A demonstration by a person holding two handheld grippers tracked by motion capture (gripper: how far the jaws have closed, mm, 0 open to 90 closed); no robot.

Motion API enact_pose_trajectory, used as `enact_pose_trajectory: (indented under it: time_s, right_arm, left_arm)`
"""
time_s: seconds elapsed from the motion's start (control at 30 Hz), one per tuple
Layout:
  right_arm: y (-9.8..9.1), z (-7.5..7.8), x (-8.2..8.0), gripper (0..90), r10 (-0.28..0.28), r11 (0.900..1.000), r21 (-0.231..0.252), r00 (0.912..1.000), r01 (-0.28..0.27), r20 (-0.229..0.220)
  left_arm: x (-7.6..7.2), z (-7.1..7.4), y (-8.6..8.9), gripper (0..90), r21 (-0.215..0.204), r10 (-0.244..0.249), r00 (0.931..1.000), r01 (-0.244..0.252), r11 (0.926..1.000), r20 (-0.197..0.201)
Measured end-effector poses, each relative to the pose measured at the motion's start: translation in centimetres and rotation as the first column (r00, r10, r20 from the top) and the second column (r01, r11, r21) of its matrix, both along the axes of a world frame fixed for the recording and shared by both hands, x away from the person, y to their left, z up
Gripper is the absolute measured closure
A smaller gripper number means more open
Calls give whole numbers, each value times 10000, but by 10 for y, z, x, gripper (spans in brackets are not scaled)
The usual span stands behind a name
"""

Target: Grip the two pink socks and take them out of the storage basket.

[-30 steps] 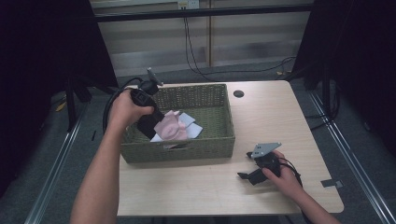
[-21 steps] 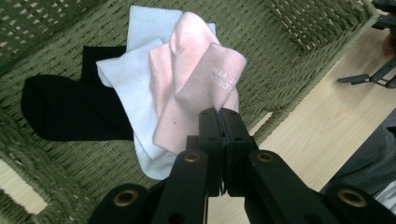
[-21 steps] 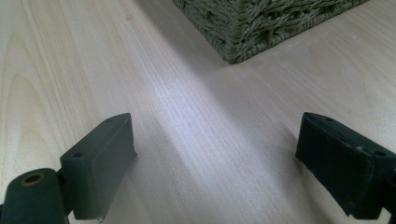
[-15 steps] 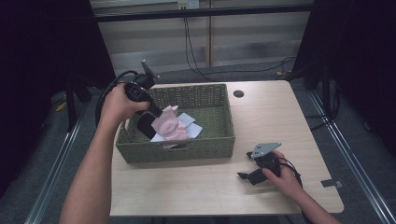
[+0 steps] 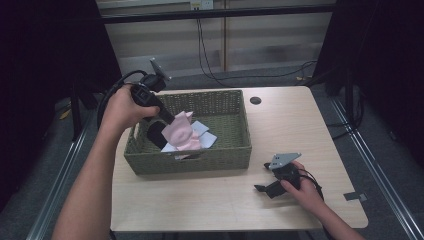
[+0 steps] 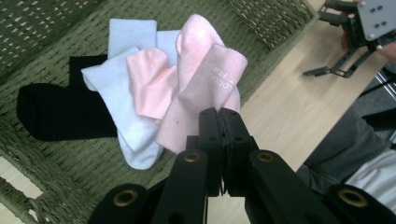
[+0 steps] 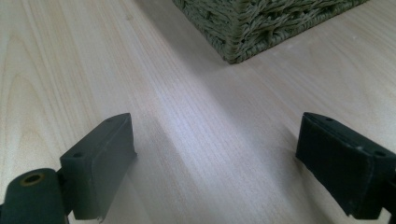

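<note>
My left gripper (image 5: 169,121) is over the left part of a green woven basket (image 5: 200,161), shut on a pink sock (image 5: 183,135) that hangs from its jaws. In the left gripper view the closed jaws (image 6: 219,122) pinch the pink sock (image 6: 201,93) above a pile of a light blue sock (image 6: 116,88), a paler pink sock (image 6: 149,79) and a black sock (image 6: 51,112) on the basket floor (image 6: 46,158). My right gripper (image 5: 266,187) rests on the table right of the basket, open, nothing between its jaws (image 7: 215,154).
The wooden table (image 5: 200,200) has bare room in front of and right of the basket. A round cable hole (image 5: 255,100) sits at the back. The basket's corner (image 7: 261,23) stands just ahead of the right gripper. Cables hang behind the table.
The left hand has risen and drawn back toward the left with the pink sock, lifting it off the pile. The right hand has stayed put.
</note>
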State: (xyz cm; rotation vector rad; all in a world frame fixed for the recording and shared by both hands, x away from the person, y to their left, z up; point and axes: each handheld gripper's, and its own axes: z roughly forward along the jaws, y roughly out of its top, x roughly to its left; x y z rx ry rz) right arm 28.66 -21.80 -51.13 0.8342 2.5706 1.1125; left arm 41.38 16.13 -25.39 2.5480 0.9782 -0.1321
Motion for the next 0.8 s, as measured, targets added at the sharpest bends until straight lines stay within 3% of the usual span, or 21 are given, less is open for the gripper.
enact_pose_trajectory:
  time_s: [0.47,0.8]
  right_arm:
    - [0,0,0,105,-19,10000,7,10000,19,33]
    - [0,0,0,106,-13,10000,19,10000,13,-17]
  left_arm:
    - [-16,6,-3,884,-51,-383,9993,384,9993,48]
    - [-30,5,-9,884,-146,-972,9952,973,9951,92]
